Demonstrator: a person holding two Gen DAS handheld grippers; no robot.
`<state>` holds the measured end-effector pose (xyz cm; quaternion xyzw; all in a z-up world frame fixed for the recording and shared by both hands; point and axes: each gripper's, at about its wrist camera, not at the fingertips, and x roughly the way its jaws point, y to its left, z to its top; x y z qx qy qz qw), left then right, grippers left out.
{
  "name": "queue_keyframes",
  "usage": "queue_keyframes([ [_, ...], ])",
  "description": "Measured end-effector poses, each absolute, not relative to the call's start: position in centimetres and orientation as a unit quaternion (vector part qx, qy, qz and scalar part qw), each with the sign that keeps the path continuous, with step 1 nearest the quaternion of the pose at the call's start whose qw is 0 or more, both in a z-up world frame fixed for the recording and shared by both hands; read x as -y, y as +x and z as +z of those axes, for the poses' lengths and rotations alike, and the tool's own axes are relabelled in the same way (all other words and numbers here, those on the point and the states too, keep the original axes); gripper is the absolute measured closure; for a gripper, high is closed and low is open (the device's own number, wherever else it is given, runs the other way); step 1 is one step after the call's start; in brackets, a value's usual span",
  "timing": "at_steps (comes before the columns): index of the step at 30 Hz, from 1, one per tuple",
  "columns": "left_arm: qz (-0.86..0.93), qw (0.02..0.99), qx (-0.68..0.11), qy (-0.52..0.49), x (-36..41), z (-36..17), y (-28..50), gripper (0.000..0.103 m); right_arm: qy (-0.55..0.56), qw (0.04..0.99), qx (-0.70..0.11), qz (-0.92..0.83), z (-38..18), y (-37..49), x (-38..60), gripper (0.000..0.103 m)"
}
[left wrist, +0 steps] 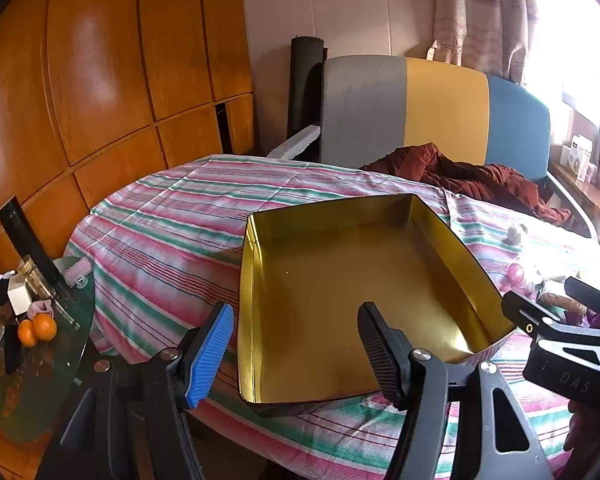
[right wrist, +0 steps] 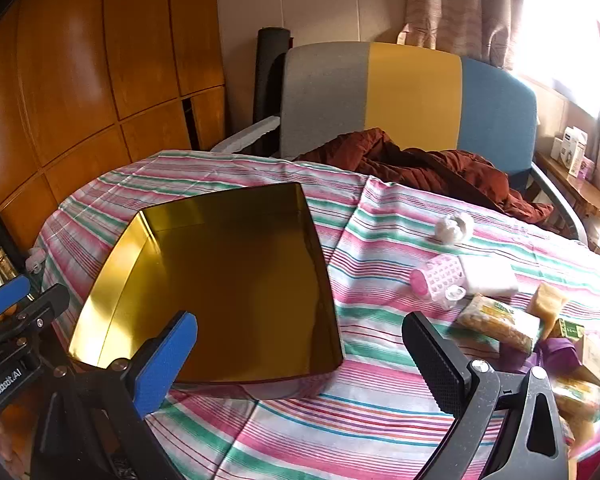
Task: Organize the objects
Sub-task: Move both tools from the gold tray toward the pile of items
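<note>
Two tools, left tool (left wrist: 296, 344) and right tool (right wrist: 300, 360), hang wide open, holding nothing, over the desk's (right wrist: 380, 412) near edge; gold tin (right wrist: 228, 280) sits left-centre, snack packets (right wrist: 500, 322) by the right edge.

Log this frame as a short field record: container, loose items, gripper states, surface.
container: gold tin, open, empty
loose items: pink roller, white pad, snack packets, all right of the tin
left gripper: open, holds nothing
right gripper: open, holds nothing
surface: striped tablecloth
</note>
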<state>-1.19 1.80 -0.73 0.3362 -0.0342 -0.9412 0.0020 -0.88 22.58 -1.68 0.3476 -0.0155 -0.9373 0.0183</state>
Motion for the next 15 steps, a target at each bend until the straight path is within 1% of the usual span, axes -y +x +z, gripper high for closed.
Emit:
queue_keyframes([
  [10,-0.935,-0.030,0.062,0.347,-4.2,-0.9,-1.3,0.037,0.347,-0.012,0.036,-0.937,-1.6,-0.4,-25.6,0.000],
  [15,-0.925,-0.079,0.071,0.365,-5.8,-1.3,-1.4,0.037,0.344,-0.033,0.042,-0.938,-1.4,0.3,-27.6,0.000],
])
